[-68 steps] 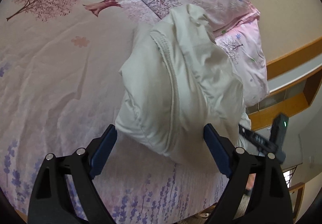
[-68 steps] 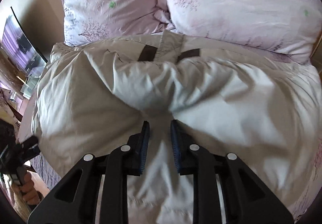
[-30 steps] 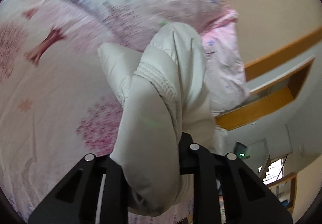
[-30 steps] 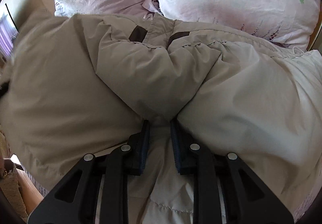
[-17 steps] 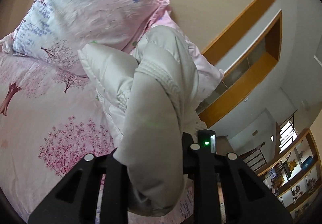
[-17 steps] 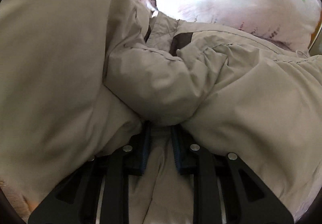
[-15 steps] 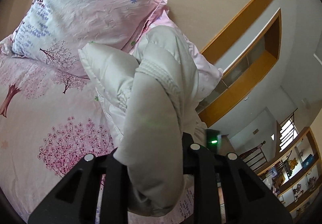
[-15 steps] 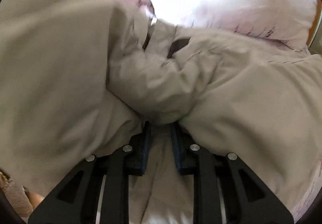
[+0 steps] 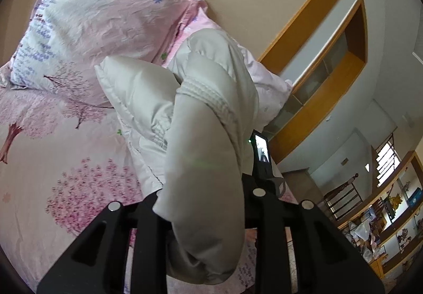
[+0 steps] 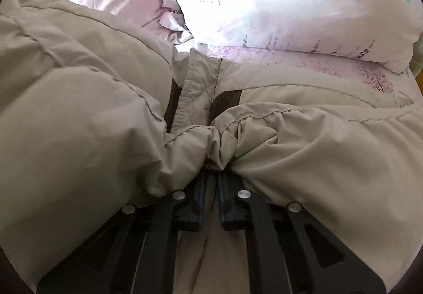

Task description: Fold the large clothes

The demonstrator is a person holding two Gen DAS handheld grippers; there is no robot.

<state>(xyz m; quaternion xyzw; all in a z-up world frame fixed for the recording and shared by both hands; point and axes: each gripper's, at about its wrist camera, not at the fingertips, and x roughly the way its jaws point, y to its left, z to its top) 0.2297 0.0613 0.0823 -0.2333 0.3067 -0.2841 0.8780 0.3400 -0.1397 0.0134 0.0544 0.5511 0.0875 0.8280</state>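
On pink bedding, puffy beige jacket (image 10: 304, 151), bunched, both claws (image 9: 203, 204) (image 10: 211, 175) clamped on it

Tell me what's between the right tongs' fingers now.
A bunched fold of the beige padded jacket, pinched by the right tongs; the right wrist view shows it.

The puffy beige padded jacket (image 10: 79, 135) lies spread across the pink tree-print bedspread (image 9: 53, 162), its collar (image 10: 201, 90) at twelve o'clock, just short of the two pink printed pillows (image 10: 290, 3) standing behind it. In the left wrist view, a bunched sleeve of the jacket sits between the fingers of the left gripper (image 9: 203, 204), with one pillow at ten o'clock, the bedspread at eight o'clock, and the orange wooden wall shelf (image 9: 330, 77) at two o'clock. In the right wrist view, the right gripper (image 10: 211, 175) sits at six o'clock with jacket folds either side and a pinch of fabric in between.
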